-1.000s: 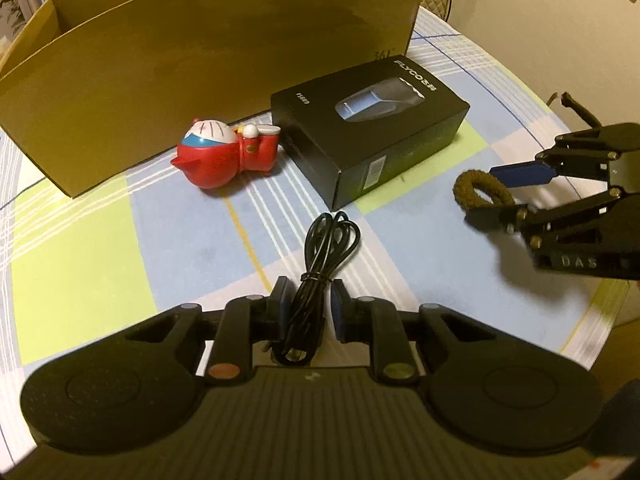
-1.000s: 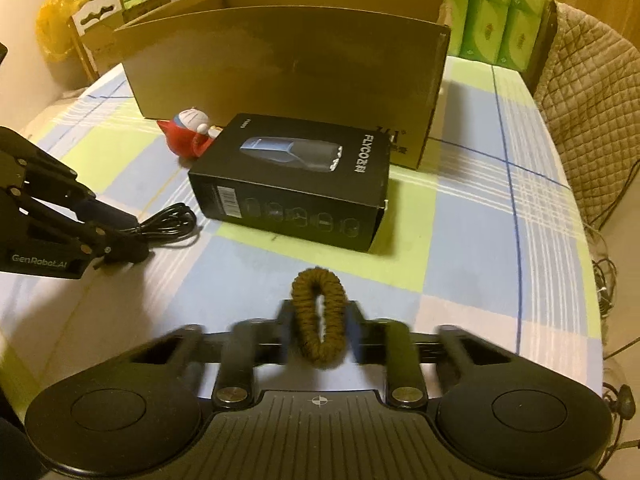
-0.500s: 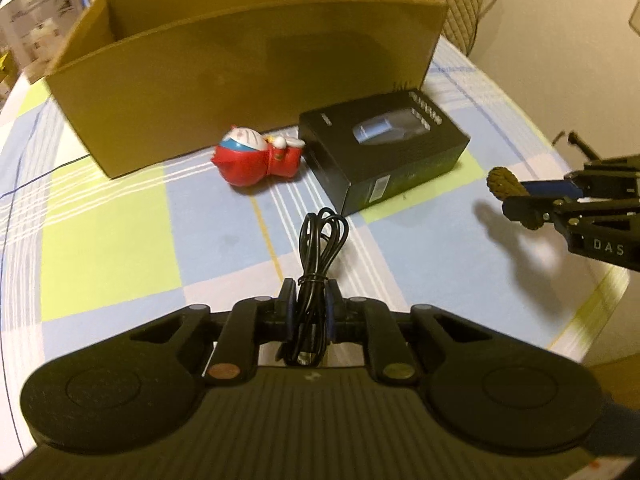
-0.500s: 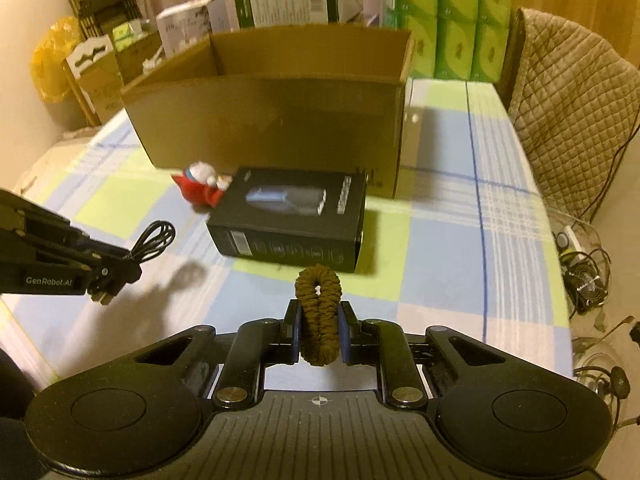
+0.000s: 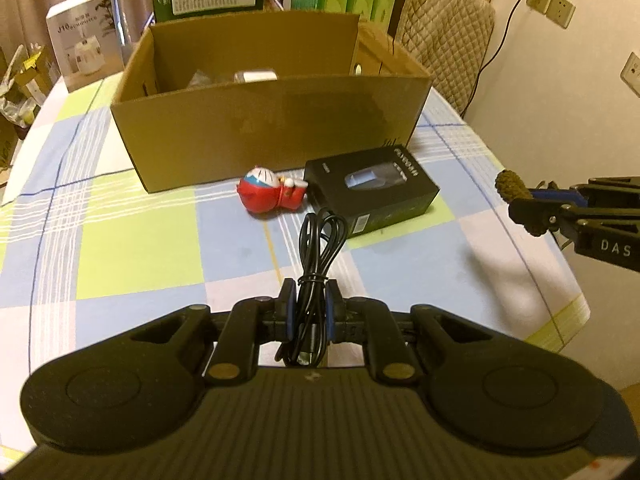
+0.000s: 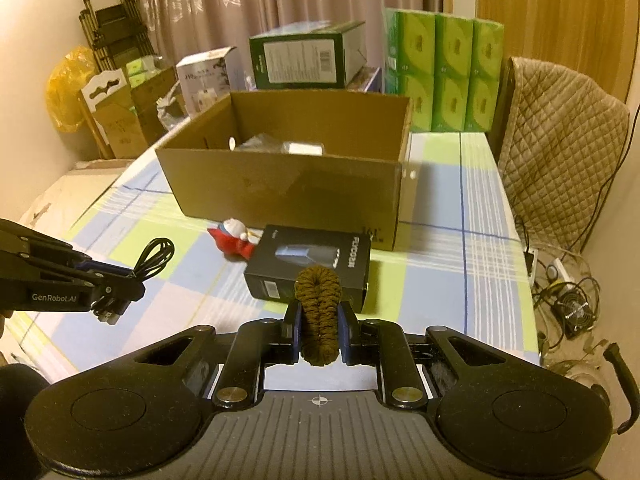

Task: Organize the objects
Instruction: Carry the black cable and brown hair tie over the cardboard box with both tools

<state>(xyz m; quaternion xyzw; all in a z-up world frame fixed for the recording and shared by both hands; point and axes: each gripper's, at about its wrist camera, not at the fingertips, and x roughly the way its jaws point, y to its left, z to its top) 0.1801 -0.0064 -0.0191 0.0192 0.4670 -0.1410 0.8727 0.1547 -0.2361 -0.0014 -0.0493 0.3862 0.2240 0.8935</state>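
The left tool [image 5: 311,300] pinches a bundled black USB cable [image 5: 320,240] between its blue pads, the loops of the cable sticking out ahead of the fingertips and the plug end hanging below them. The cable is clear of the surface [image 5: 136,240], which is covered in a checked cloth of blue, green and white squares. The right tool [image 6: 319,316] pinches a brown braided loop, perhaps a hair tie [image 6: 318,312], squeezed flat between its pads and standing up above them; it too is off the surface. In the left wrist view the right tool appears at the right edge, level with the black box, with the brown loop at its tip.

On the surface ahead of both tools lies a black product box [image 5: 372,188] printed with a picture of a shaver-like device. Just beside its left end, touching or nearly so, a red and white cartoon figurine [image 5: 268,194] lies on its side. Behind these two stands an open cardboard box [image 5: 272,128], its near wall facing the tools; a few pale items lie on its floor, too blurred to name. Beyond the cardboard box are a green carton, packs of green tissue and a chair with a quilted cover [image 6: 560,152].
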